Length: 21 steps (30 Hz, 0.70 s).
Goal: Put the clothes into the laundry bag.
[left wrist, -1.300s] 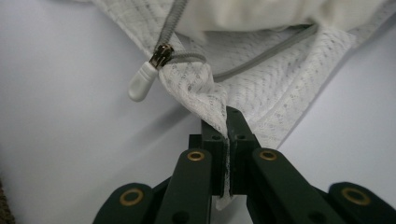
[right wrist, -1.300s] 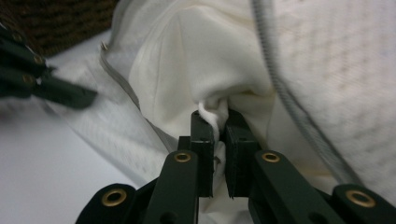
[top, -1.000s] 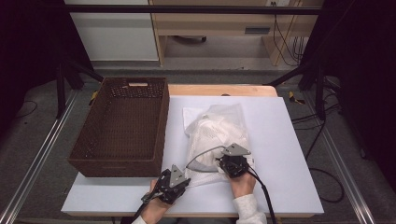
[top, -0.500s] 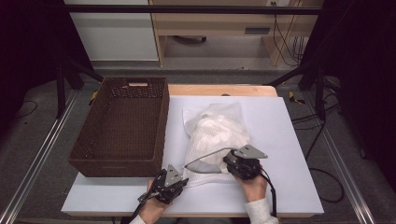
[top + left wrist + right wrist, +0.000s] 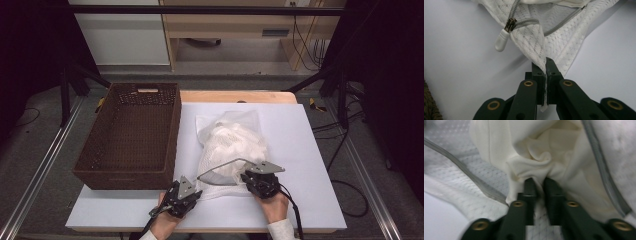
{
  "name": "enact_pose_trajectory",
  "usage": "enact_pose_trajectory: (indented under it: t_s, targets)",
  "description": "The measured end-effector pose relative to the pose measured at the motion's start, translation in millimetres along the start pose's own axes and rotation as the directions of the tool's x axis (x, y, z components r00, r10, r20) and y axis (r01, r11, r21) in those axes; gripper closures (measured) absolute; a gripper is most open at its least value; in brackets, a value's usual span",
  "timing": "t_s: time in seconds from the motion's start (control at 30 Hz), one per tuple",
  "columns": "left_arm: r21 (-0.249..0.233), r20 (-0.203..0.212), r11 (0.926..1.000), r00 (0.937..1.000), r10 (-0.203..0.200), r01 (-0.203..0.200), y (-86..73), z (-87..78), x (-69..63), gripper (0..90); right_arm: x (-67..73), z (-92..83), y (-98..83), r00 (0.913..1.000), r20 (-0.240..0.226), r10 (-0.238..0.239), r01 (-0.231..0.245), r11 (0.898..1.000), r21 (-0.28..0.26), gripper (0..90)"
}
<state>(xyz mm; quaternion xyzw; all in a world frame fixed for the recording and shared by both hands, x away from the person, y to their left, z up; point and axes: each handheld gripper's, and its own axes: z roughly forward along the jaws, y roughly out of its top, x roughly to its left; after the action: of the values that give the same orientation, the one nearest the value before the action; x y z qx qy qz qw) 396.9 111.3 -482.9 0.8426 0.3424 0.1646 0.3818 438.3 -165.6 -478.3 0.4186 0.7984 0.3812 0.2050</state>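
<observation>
Right gripper (image 5: 538,180) has drawn back, pinching cream cloth (image 5: 541,150) inside mesh bag (image 5: 231,145); left gripper (image 5: 545,65) clamps bag's corner

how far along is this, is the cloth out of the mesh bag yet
Not yet. Done: the mesh bag is unzipped, its zipper pull hanging at the end of the open track. In hand: the left gripper pins a corner of the bag, while the right gripper has its jaws pinching a fold of the cream cloth at the opening. Left: most of the cloth sits inside the bag. The basket looks empty.
</observation>
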Motion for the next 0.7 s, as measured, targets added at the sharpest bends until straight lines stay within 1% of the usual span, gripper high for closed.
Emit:
enact_pose_trajectory:
  t_s: [0.03, 0.13, 0.17, 0.23, 0.27, 0.3, 0.33, 0.4, 0.47, 0.53, 0.6, 0.63, 0.67, 0.7]
  targets:
    - [-0.002, 0.001, 1.0000, 1.0000, -0.001, 0.001, 0.4, -0.4, -0.3, 87.3, 1.4, 4.0, 2.1, 0.9996, 0.011, -0.028, 0.028, 1.000, 0.011, 84.2]
    - [-0.008, 0.007, 1.0000, 1.0000, 0.003, -0.003, 3.0, -2.4, -1.2, 87.3, 3.5, 8.9, 11.1, 0.9997, 0.020, -0.014, 0.013, 1.000, 0.023, 85.4]
    - [-0.008, 0.010, 1.0000, 0.9999, 0.005, -0.005, 3.7, -2.8, -1.1, 87.4, 6.9, 9.1, 14.5, 0.9995, 0.025, -0.018, 0.017, 1.000, 0.008, 85.4]
    - [-0.007, 0.011, 0.9999, 0.9999, 0.008, -0.007, 5.2, -3.0, -1.1, 87.5, 13.7, 11.9, 20.7, 0.9996, 0.015, -0.025, 0.025, 1.000, -0.009, 85.5]
    - [-0.005, 0.013, 1.0000, 0.9999, 0.008, -0.008, 5.5, -3.1, -1.1, 87.6, 17.8, 18.1, 23.3, 0.9989, 0.017, -0.044, 0.045, 0.999, -0.022, 85.5]
    - [-0.003, 0.013, 0.9999, 0.9999, 0.011, -0.011, 5.4, -3.6, -1.6, 87.6, 18.8, 23.6, 24.2, 0.9983, 0.024, -0.054, 0.054, 0.998, -0.023, 85.5]
    - [-0.001, 0.014, 0.9999, 0.9998, 0.015, -0.015, 5.0, -4.0, -2.3, 87.7, 18.0, 32.6, 25.0, 0.9982, 0.037, -0.047, 0.048, 0.998, -0.027, 85.5]
    - [0.005, 0.017, 0.9997, 0.9996, 0.022, -0.022, 4.7, -5.1, -3.0, 87.7, 14.0, 41.4, 26.8, 0.9976, 0.068, -0.015, 0.019, 0.998, -0.059, 85.7]
    - [0.006, 0.027, 0.9997, 0.9994, 0.024, -0.024, 4.1, -5.7, -3.7, 87.8, 10.5, 46.8, 29.4, 0.9930, 0.118, -0.001, 0.009, 0.998, -0.068, 85.8]
    - [0.015, 0.025, 0.9993, 0.9991, 0.033, -0.034, 3.4, -6.9, -4.7, 87.8, 3.4, 52.8, 32.4, 0.9822, 0.188, 0.014, -0.001, 0.997, -0.071, 85.9]
    - [0.010, 0.031, 0.9994, 0.9990, 0.033, -0.033, 2.7, -7.0, -5.1, 87.7, -2.2, 56.3, 34.8, 0.9745, 0.222, 0.033, -0.017, 0.997, -0.075, 85.9]
    - [0.010, 0.033, 0.9994, 0.9990, 0.032, -0.032, 2.8, -6.9, -4.7, 87.7, -6.1, 57.6, 35.3, 0.9734, 0.224, 0.051, -0.033, 0.996, -0.081, 85.7]
    - [0.012, 0.039, 0.9995, 0.9988, 0.028, -0.029, 2.9, -6.6, -3.7, 87.7, -7.1, 57.7, 35.4, 0.9737, 0.217, 0.068, -0.051, 0.995, -0.085, 85.5]
    - [0.010, 0.040, 0.9996, 0.9988, 0.027, -0.027, 2.8, -6.3, -3.2, 87.7, -8.0, 56.6, 35.1, 0.9752, 0.212, 0.062, -0.045, 0.995, -0.085, 85.1]
